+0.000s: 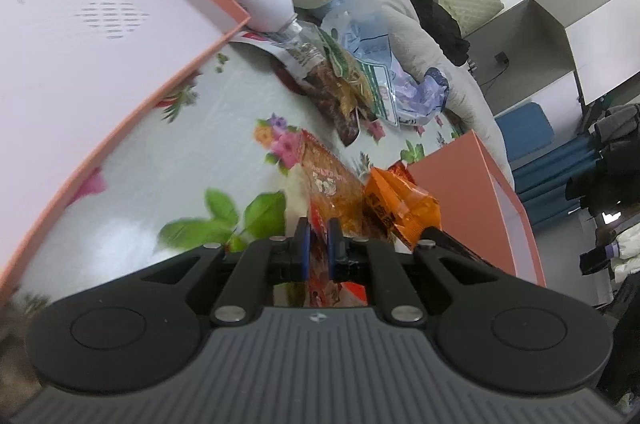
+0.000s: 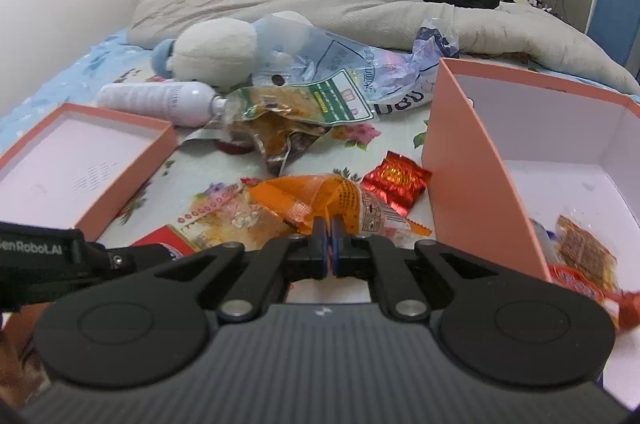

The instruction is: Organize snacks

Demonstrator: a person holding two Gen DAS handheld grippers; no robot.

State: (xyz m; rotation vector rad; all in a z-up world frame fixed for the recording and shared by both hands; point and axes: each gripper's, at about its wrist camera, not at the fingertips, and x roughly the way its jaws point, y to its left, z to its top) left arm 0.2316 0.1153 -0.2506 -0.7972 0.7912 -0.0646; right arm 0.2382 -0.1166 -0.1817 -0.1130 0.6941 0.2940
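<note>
My right tool point(image 2: 328, 238) is clamped on the orange snack packet point(image 2: 316, 202), low in the frame's centre, on the floral bed sheet point(image 2: 192, 160). My left tool point(image 1: 318, 238) pinches the clear red-printed packet point(image 1: 326, 184), bottom centre of its own view. I judge this the pickup step. Next, each packet must clear the wall of the pink box point(image 2: 472, 160) at right and drop inside. The orange packet's long axis runs left to right, its clear end toward the box.

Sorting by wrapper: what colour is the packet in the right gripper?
Orange packet, clearest in the right wrist view.
</note>
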